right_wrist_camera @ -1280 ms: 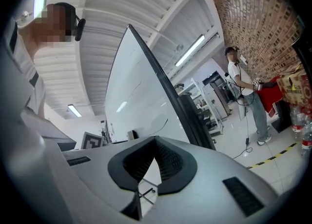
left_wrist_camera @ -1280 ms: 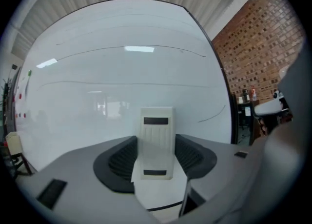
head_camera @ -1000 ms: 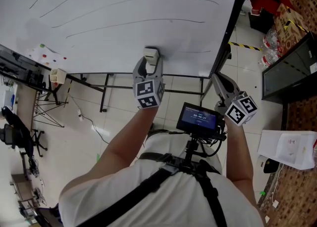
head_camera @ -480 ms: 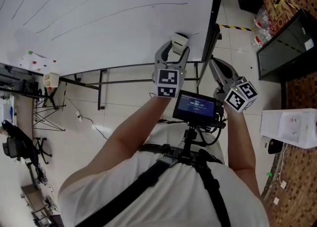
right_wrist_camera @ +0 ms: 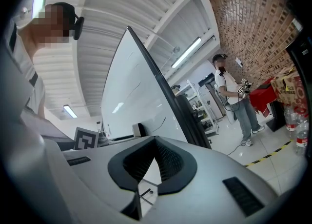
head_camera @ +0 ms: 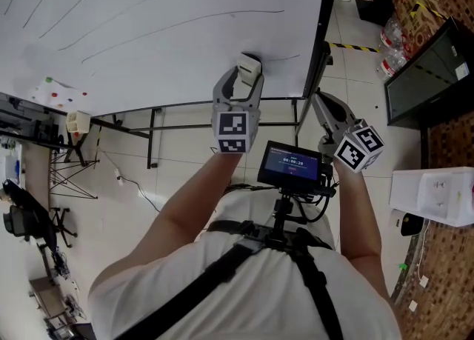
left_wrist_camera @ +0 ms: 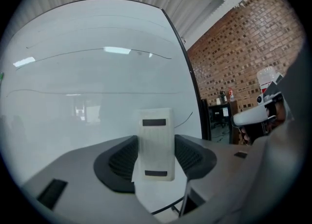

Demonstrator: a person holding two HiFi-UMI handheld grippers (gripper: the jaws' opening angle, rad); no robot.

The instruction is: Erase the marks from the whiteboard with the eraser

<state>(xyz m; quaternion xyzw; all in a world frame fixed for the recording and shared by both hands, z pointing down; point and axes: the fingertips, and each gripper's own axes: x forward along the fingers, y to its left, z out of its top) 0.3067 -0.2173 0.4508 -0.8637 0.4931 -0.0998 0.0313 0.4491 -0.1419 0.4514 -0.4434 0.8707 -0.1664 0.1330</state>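
Straps [head_camera: 215, 275] of dark webbing are crossing the person's white shirt and carrying a small flat monitor [head_camera: 290, 166] at the chest. Just beyond it the right gripper [head_camera: 318, 101] is idling off the whiteboard's right edge, its ribbed black pads meeting at the tips with nothing between them. The left gripper [head_camera: 241, 83] is clamping the eraser [left_wrist_camera: 156, 142], a pale blocky rectangle with two dark bars on its back, standing upright between the ribbed pads. Its far face is reaching the whiteboard [head_camera: 148, 42] near the lower right corner, though whether it is actually pressing there is hard to tell. Wiping appears to be in hand, with most of the work not yet done. Long, thin, gently curving marks [head_camera: 185, 24] are running across the glossy white surface above and left of the eraser. A short stroke [head_camera: 285, 58] is lying just to its right, close to the dark frame [head_camera: 322, 35]. The next move is likely calling for flat, firm pressure and a sweep along that nearest stroke, stopping short of the frame.
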